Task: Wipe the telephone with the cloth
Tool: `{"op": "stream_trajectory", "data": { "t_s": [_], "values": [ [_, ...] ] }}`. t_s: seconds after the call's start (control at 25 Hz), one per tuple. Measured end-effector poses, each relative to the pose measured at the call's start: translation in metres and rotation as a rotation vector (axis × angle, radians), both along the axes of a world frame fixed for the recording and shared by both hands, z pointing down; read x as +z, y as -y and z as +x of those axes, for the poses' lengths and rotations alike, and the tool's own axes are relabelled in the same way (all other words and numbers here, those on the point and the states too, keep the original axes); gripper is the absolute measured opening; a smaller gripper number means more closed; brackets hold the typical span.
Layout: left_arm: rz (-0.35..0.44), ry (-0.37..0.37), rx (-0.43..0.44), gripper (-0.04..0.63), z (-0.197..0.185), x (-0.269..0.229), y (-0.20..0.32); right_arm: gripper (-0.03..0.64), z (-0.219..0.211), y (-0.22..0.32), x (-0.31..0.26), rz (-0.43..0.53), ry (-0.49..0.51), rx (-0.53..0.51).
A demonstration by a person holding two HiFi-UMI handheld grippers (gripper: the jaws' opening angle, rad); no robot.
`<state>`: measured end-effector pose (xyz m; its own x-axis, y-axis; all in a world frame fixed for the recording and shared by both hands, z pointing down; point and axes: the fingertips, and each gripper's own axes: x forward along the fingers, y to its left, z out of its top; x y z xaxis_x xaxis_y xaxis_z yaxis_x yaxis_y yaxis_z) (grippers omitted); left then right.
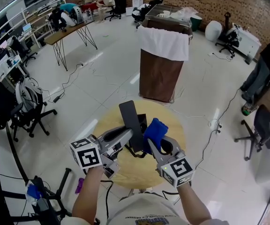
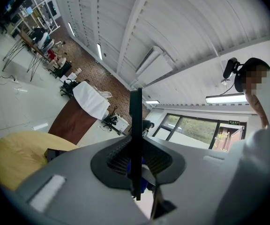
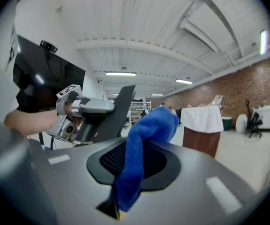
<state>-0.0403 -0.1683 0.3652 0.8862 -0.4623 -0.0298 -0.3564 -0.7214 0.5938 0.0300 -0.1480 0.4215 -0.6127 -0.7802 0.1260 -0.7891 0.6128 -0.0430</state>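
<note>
Head view: a flat, smooth black telephone (image 1: 130, 116) stands tilted above the round pale wooden table (image 1: 175, 128), clamped near its lower end by the left gripper (image 1: 128, 135). In the left gripper view it shows edge-on as a thin dark slab between ribbed pads. The right gripper (image 1: 153, 143) pinches a fuzzy blue cloth (image 1: 156, 128), bunched just beside the telephone's right edge. Beyond the table stands a brown cabinet (image 1: 159, 78) draped in white fabric.

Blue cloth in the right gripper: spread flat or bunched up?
Bunched. The right gripper pinches the cloth, which humps above its jaws in a wad.
</note>
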Motion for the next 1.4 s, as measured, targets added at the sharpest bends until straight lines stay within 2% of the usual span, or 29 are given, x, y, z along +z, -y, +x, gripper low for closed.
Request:
{"op": "stream_trajectory", "data": {
  "t_s": [0.12, 0.32, 0.52, 1.4],
  "values": [
    [0.007, -0.009, 0.045, 0.060, 0.003, -0.005, -0.006, 0.067, 0.001, -0.001, 0.013, -0.079, 0.092, -0.065],
    [-0.009, -0.016, 0.095, 0.060, 0.009, -0.002, -0.012, 0.067, -0.009, -0.005, 0.006, -0.129, 0.231, -0.182],
    [-0.017, -0.007, 0.138, 0.060, 0.013, 0.004, -0.019, 0.067, -0.009, -0.002, 0.001, -0.169, 0.310, -0.227],
    [-0.057, 0.000, 0.186, 0.060, 0.022, 0.023, -0.036, 0.066, -0.009, 0.024, -0.031, -0.118, 0.336, -0.234]
  ]
}}
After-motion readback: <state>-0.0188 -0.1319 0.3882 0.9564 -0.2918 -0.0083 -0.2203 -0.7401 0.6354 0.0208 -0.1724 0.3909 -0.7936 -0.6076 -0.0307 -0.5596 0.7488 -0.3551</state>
